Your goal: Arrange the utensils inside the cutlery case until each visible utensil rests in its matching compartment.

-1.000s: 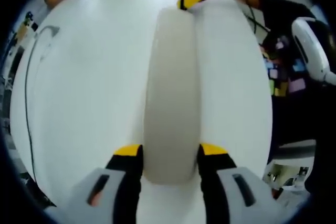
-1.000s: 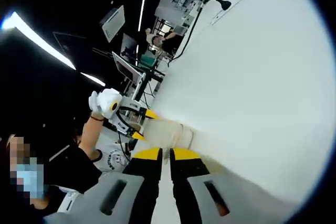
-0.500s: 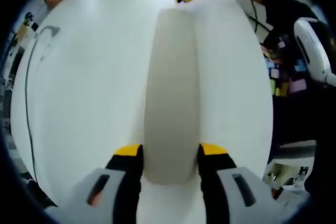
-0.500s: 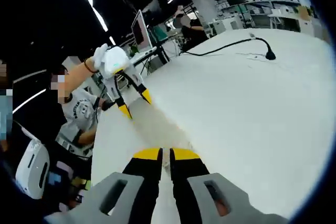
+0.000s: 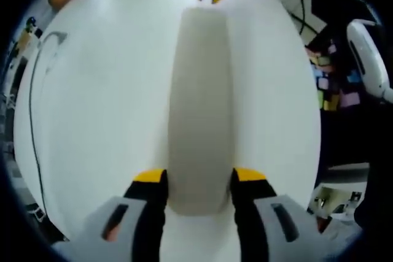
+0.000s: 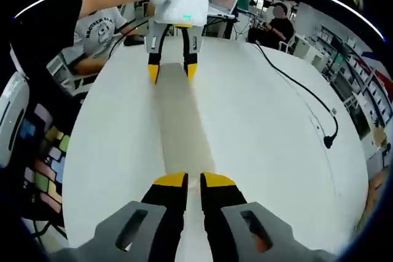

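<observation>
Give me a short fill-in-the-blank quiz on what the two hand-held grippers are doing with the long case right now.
The left hand-held gripper holds one ___ of the cutlery case.
The case lies on a ___ table.
The right hand-held gripper, at the case's other end, has its jaws nearly ___.
A black ___ runs across the table.

Missing words: end; white; shut; cable

Right tool (image 6: 193, 182) now off (case (image 5: 201, 108) end).
</observation>
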